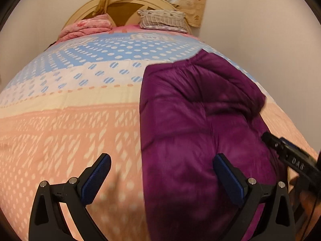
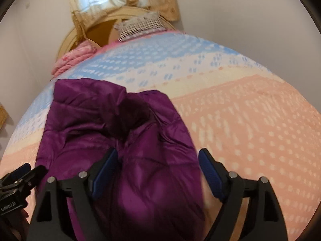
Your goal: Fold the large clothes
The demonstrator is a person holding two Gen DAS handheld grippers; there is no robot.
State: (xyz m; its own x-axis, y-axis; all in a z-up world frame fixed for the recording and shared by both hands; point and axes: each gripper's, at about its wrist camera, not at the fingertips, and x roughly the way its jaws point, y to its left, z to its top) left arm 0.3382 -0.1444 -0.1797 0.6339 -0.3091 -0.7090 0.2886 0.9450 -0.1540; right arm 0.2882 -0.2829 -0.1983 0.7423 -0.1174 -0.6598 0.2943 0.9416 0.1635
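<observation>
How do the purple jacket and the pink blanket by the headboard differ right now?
The purple jacket is dark, shiny and quilted; the pink blanket is pale and floral. The jacket lies folded near the open left gripper and right gripper; the blanket is bunched far off at the headboard. Both rest on the bed.

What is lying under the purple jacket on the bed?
The purple jacket lies directly on the patterned bedspread, which shows around it. Whether anything else lies beneath the jacket cannot be seen, because it covers that area.
</observation>
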